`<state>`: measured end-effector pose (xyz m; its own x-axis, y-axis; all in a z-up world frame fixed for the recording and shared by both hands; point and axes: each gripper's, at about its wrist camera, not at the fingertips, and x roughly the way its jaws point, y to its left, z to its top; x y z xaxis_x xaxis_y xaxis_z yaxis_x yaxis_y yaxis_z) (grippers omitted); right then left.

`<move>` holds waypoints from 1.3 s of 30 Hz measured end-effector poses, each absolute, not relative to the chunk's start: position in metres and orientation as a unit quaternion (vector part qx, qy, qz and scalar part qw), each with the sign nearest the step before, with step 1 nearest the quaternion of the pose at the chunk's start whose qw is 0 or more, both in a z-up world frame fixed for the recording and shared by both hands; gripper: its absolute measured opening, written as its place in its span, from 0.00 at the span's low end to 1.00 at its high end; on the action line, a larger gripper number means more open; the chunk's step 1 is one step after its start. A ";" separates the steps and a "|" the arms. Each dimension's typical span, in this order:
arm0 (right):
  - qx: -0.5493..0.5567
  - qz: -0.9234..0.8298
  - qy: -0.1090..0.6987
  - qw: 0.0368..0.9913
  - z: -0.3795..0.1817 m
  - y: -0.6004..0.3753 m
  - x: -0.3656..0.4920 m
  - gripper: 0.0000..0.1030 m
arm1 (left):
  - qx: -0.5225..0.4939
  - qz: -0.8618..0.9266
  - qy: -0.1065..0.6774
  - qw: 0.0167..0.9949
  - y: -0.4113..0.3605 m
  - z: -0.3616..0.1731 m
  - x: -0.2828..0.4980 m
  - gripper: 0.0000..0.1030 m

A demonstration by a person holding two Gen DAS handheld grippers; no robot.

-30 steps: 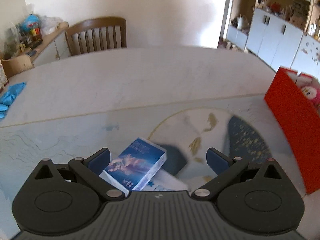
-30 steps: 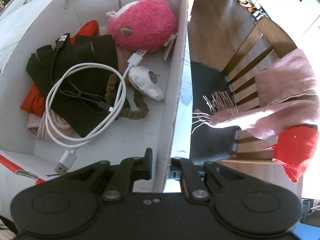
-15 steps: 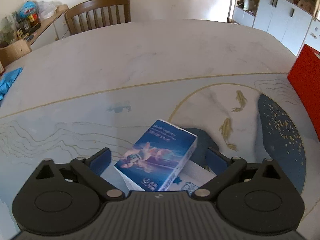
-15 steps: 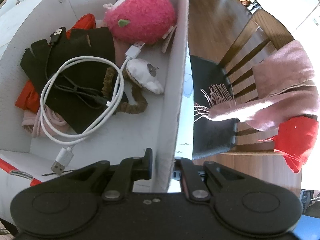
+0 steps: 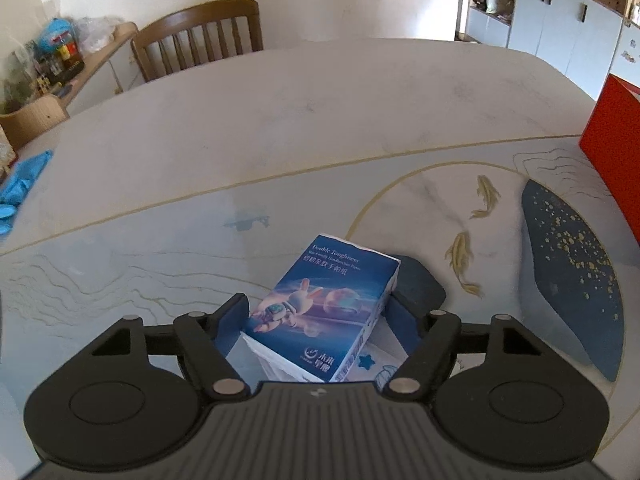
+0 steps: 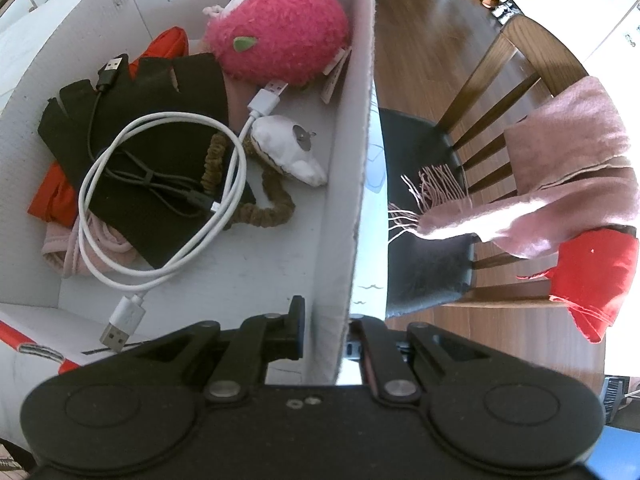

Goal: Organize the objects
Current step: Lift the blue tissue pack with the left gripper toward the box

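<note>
With a pink plush toy [image 6: 276, 32], cables and gloves already lying in the red-and-white cardboard box [image 6: 358, 128] whose wall the right gripper [image 6: 326, 334] is clenching, the left gripper [image 5: 316, 316] is closing around the blue tissue pack [image 5: 324, 304] still sitting on the marbled desk [image 5: 280, 120], yet to be boxed.

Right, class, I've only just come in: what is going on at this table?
Someone is tidying loose things into a box using two hand-held grippers. The right gripper is shut on the box's wall, one finger inside and one outside. Inside lie a pink plush toy, cables and a black glove. The left gripper is closing around a blue tissue pack on the table.
</note>
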<state>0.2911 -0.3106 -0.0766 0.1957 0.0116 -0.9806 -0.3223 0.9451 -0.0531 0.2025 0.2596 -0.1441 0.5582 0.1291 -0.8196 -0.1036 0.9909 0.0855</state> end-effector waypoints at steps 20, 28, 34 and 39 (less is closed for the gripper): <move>-0.111 0.132 0.613 0.771 -0.074 -0.318 0.288 0.07 | -0.013 -0.003 0.424 0.905 0.174 -0.061 0.188 0.72; -0.109 0.147 0.608 0.773 -0.070 -0.320 0.286 0.06 | -0.007 -0.077 0.408 0.910 0.106 -0.041 0.193 0.72; -0.109 0.161 0.603 0.774 -0.066 -0.323 0.285 0.07 | 0.005 -0.129 0.405 0.905 0.051 -0.037 0.201 0.72; -0.109 0.172 0.598 0.775 -0.062 -0.324 0.284 0.08 | 0.025 -0.165 0.402 0.900 0.009 -0.037 0.210 0.72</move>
<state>0.2839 -0.3241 -0.0621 0.2255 0.1366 -0.9646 -0.3963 0.9174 0.0373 0.2103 0.0090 -0.0367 0.6228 -0.2768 -0.7318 0.3172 0.9443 -0.0873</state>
